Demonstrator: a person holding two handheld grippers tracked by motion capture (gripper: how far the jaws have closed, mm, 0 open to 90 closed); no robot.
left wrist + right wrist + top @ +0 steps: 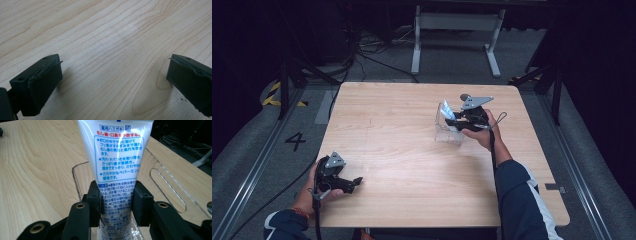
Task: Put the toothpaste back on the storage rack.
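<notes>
Up near the right middle of the wooden table (402, 150), the right gripper (453, 120) is clamped on a white toothpaste tube (117, 157). In the right gripper view its two black jaws press against the tube's sides, low on the printed back, where blue and red Japanese text runs in a framed panel. The tube stands roughly upright between the jaws, its flat crimped end toward the top of that view. Just behind and around it sits a clear plastic box (170, 187), open at the top, with a long slot handle cut in one wall; the tube's lower part lies within the box's outline, though whether it touches the bottom is hidden by the jaws. In the high view the box (447, 131) stands right of the table's centre, with the person's right hand (484, 134) beside it.

Well apart, near the front left edge, the left gripper (354, 182) rests low over the wood. Its jaws stand wide apart with nothing but bare grain between them.
</notes>
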